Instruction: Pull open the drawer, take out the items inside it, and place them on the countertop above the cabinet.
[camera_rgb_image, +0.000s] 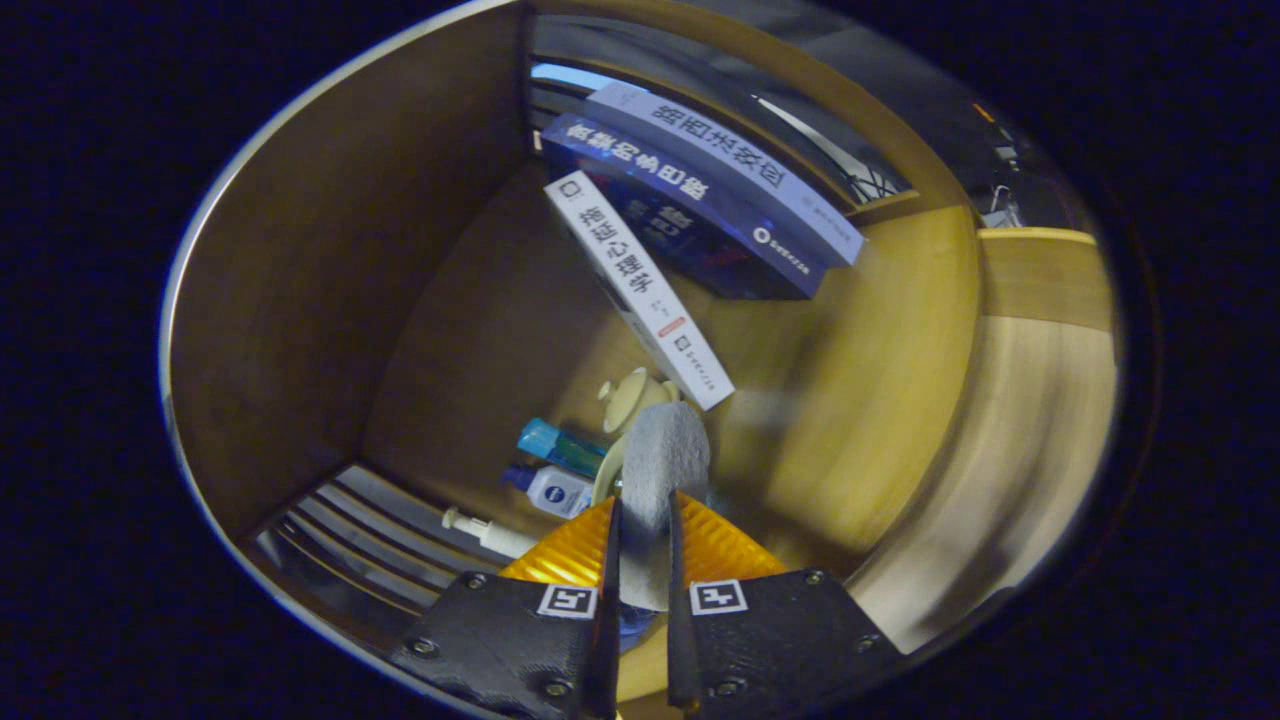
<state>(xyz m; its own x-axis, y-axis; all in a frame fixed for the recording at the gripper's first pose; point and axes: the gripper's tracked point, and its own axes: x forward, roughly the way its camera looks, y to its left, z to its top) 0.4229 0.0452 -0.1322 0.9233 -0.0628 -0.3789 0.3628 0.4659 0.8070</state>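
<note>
A: What does the gripper view show at the fingers?

B: The gripper (642, 540) is closed narrow on a grey sponge-like pad (660, 465). Both fingers press its sides, and its rounded end sticks out beyond the fingertips.

A: And what lies under it?

B: A wooden countertop (880, 400), with a tall wooden panel (330, 300) standing at its left. Just beyond the fingers, close to the pad, sits a small cluster: a cream lidded pot (633, 397), a blue-capped bottle (558, 446) lying on its side, a white bottle with a dark blue cap (548, 488) beside it, and nearer, to the left of the fingers, a white pump nozzle (480, 528).

A: Anything farther off?

B: Three books. A white book (640, 285) leans diagonally, its near end next to the cream pot. Behind it a dark blue book (690, 215) and a pale lilac book (730, 170) are stacked at the far end.

A: The drawer?

B: It cannot be picked out. A slatted metal grille (370, 530) shows at the near left, below the panel.
</note>
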